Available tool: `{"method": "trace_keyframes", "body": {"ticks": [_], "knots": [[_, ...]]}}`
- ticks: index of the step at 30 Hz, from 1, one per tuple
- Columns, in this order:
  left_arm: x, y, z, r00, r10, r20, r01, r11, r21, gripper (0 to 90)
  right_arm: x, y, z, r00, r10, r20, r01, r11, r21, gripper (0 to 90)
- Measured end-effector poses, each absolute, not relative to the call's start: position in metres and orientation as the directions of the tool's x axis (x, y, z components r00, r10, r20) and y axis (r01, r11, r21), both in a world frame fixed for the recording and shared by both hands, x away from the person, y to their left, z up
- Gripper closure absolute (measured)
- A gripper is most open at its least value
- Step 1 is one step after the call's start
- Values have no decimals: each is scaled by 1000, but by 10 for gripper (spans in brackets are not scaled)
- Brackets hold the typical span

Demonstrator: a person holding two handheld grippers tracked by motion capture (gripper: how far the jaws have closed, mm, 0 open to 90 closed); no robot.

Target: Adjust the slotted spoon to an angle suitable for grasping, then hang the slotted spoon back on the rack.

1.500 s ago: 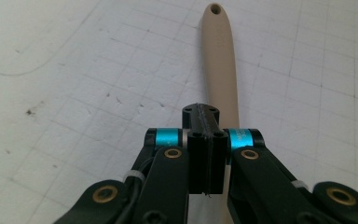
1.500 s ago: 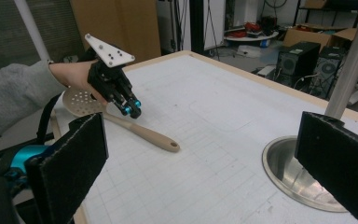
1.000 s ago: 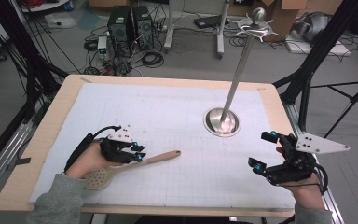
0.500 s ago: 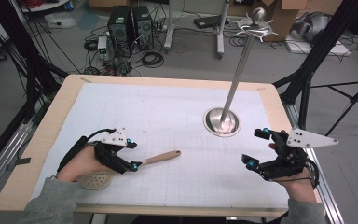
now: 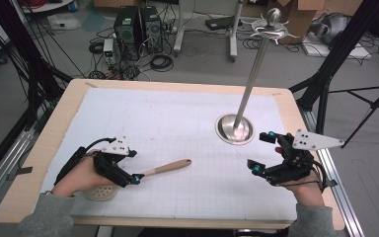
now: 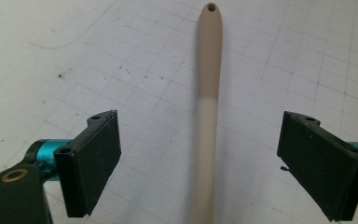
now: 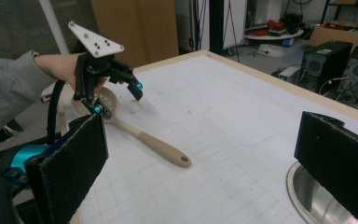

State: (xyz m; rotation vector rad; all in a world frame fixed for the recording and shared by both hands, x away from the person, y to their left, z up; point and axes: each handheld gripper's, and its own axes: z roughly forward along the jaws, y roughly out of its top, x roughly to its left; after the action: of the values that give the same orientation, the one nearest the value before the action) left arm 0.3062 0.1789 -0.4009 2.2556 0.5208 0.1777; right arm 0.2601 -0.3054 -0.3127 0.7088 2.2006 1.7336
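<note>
Though just opened, left tongs point(image 6: 200, 163) astride spoon handle point(image 6: 207, 107).

No text, label, brand, number or sign can be read anywhere here, neither on the counter nor on the equipment behind it.

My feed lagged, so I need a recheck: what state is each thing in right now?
Slotted spoon: lying flat on the mat, loose, handle between the left tool's jaws.
Left tool: open, jaws just opened, pads clear of the handle.
Right tool: open, empty, near the stand's base.
Metal stand: upright on its round base, hooks bare.
</note>
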Motion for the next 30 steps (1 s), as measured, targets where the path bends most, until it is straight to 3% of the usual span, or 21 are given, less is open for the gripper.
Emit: {"method": "trace_keyframes", "body": {"ticks": [7, 24, 30], "knots": [[304, 183, -403, 889, 458, -24, 328, -598, 731, 165, 264, -298, -311, -861, 501, 92, 205, 175, 963, 14], [304, 178, -412, 909, 415, -17, 314, -658, 684, 185, 265, -300, -311, -859, 501, 103, 212, 165, 963, 14], [305, 179, -413, 915, 402, -37, 322, -672, 666, 232, 263, -300, -311, -860, 500, 103, 212, 167, 963, 14]]}}
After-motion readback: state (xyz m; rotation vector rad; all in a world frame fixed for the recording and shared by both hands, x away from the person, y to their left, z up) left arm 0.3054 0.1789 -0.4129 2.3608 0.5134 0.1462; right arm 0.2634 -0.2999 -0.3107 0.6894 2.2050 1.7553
